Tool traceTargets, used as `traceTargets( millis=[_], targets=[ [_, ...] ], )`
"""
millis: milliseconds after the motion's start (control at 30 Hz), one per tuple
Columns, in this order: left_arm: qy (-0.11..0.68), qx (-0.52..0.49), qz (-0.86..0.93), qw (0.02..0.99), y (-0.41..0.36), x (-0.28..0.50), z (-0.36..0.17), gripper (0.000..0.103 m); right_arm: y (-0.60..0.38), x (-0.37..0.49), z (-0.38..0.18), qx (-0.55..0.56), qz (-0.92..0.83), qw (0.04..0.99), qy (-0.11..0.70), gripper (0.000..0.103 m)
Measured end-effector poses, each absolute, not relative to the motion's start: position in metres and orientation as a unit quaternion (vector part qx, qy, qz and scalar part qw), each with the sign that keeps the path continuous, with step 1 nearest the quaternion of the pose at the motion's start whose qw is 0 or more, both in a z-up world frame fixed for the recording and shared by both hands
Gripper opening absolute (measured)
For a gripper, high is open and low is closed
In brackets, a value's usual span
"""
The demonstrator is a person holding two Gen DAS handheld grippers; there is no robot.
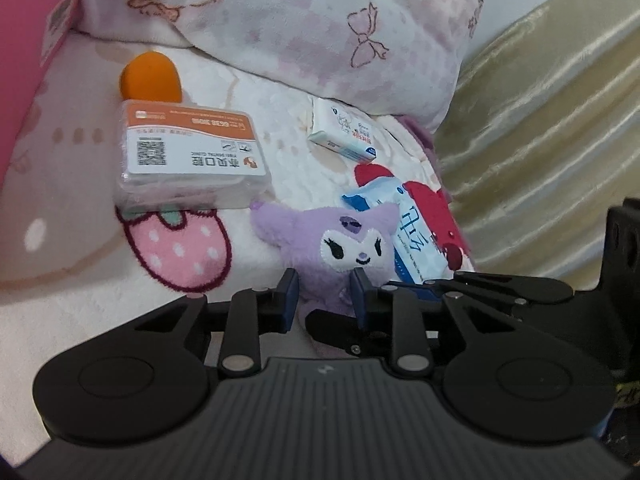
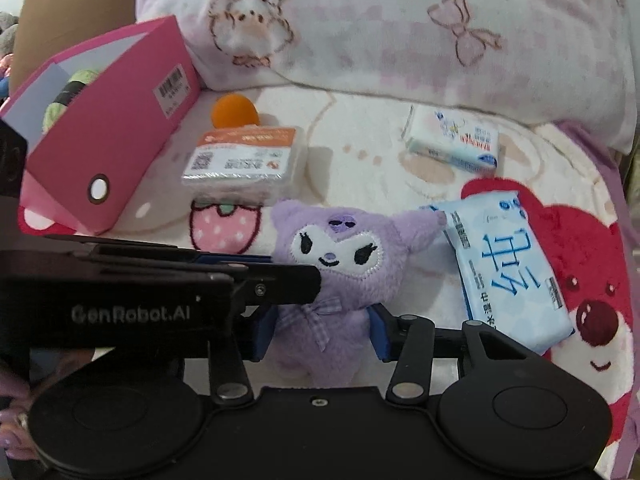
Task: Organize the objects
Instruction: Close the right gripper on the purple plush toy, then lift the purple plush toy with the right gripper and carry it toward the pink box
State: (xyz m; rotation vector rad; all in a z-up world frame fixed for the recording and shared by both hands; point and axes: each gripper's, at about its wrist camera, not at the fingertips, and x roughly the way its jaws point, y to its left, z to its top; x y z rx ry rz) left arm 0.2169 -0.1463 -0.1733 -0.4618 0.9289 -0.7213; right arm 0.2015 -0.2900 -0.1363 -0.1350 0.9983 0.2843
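Taking the fluffy purple plush doll (image 2: 332, 280) as the landmark, the open pink cardboard box (image 2: 108, 152) stood well to its left, tipped so its mouth faced up, likely the place for collecting things. Behind the doll to the left lay the clear plastic case with an orange label (image 2: 244, 160), an orange ball (image 2: 234, 112) just behind that. Behind it to the right sat a small white tissue pack (image 2: 456, 140), and touching its right ear, a pale blue wipes packet (image 2: 516, 268). The left gripper (image 1: 324, 300) reached in sideways, its blue pads flanking the doll's lower body, apparently not squeezing. The right gripper (image 2: 324, 332) came straight on, its fingers spread around the doll's waist.
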Motion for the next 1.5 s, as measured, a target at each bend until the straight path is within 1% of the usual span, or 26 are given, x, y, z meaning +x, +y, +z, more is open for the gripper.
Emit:
traceTargets(
  millis=[267,433,633,867,967,1167,1500],
  targets=[
    [0.421,-0.201,-0.335,0.818,-0.136,0.205,-0.150,0.026,-0.285,0.191,-0.119,-0.056,0.160,0.874,0.456,0.052],
    [0.431,-0.180,-0.325,0.822,-0.133,0.197,-0.134,0.027,-0.288,0.187,-0.111,-0.018,0.179,0.869,0.461,0.051],
    [0.442,-0.147,-0.313,0.828,-0.130,0.187,-0.113,0.027,-0.283,0.177,-0.103,-0.002,0.203,0.864,0.460,0.051],
    [0.447,-0.151,-0.307,0.826,-0.106,0.171,-0.093,0.027,-0.281,0.166,-0.087,0.063,0.225,0.849,0.473,0.052],
    [0.448,-0.139,-0.306,0.829,-0.097,0.158,-0.084,0.027,-0.274,0.158,-0.085,0.079,0.242,0.836,0.486,0.052],
    [0.461,-0.130,-0.297,0.826,-0.080,0.143,-0.062,0.027,-0.262,0.139,-0.070,0.100,0.262,0.827,0.487,0.052],
    [0.487,-0.117,-0.283,0.818,-0.050,0.109,-0.029,0.027,-0.229,0.110,-0.037,0.068,0.278,0.812,0.508,0.052]
  ],
)
